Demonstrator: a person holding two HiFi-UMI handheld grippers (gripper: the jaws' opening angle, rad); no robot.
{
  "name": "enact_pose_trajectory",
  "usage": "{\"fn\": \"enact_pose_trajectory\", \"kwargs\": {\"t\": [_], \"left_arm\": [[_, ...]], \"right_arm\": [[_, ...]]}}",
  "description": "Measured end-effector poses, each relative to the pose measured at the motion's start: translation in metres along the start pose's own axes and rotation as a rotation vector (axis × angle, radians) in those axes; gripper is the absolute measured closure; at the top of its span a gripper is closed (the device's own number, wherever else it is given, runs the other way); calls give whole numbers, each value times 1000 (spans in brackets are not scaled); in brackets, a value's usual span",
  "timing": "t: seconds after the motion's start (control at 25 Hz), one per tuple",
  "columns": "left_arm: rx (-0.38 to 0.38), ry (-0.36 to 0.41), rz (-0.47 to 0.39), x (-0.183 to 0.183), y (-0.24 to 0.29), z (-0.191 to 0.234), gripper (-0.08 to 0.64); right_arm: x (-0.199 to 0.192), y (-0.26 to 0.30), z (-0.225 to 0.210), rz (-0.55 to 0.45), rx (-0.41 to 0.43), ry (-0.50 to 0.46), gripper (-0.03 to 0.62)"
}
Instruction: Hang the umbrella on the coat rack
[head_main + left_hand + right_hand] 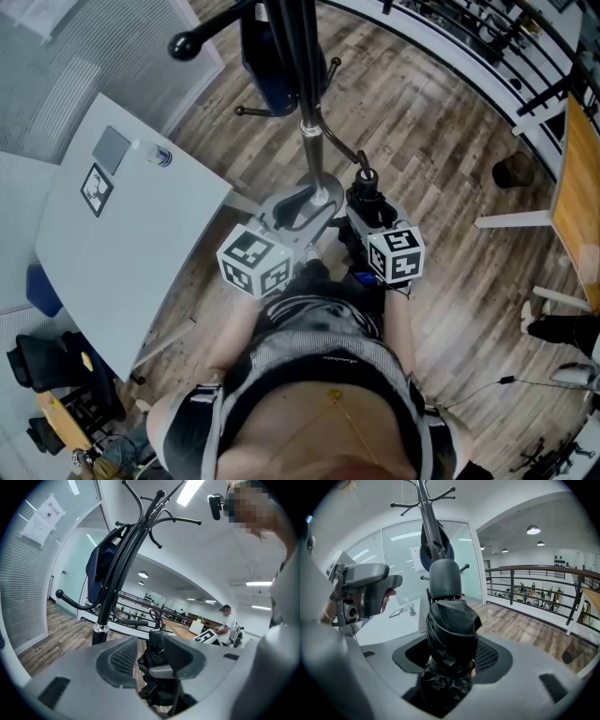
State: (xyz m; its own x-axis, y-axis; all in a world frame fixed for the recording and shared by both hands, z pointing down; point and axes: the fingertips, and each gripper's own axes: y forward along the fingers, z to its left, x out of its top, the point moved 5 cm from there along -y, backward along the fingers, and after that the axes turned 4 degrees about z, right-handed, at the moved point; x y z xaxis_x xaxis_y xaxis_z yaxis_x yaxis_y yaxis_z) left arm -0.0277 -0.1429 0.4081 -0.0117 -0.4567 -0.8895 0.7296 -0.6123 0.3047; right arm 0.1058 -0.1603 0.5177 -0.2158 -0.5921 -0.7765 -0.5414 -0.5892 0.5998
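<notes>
- We held the folded black umbrella [451,620] clenched in our right gripper [450,658], its handle [444,578] pointing toward 12 o'clock.
- Our left gripper [152,654] stood released, jaws apart and gripping nothing; the umbrella showed beyond the gap.
- In the head view the umbrella sat just at 3 o'clock of the left gripper.
- The coat rack [307,84] rose at 12 o'clock, with a dark blue bag [270,56] hanging on it.
- At 9 o'clock we saw a white table [131,253] carrying a small bottle [157,155].
</notes>
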Motion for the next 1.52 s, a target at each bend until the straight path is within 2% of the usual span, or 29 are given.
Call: {"fn": "enact_pose_trajectory", "kwargs": {"t": [0.48,0.96,1.16,1.52], "left_arm": [[9,-16,-7,-1,1,5,405],[14,-33,-10,-1,-3,7,405],[15,-41,-9,-2,-6,11,405],[21,-52,-12,-5,-11,20,405]], "right_arm": [[-8,11,-5,49,5,-12,336],[-15,18,-11,74,-1,25,337],[-16,23,-5,100,-1,-14,337],[-14,35,3,113,18,-20,337]]}}
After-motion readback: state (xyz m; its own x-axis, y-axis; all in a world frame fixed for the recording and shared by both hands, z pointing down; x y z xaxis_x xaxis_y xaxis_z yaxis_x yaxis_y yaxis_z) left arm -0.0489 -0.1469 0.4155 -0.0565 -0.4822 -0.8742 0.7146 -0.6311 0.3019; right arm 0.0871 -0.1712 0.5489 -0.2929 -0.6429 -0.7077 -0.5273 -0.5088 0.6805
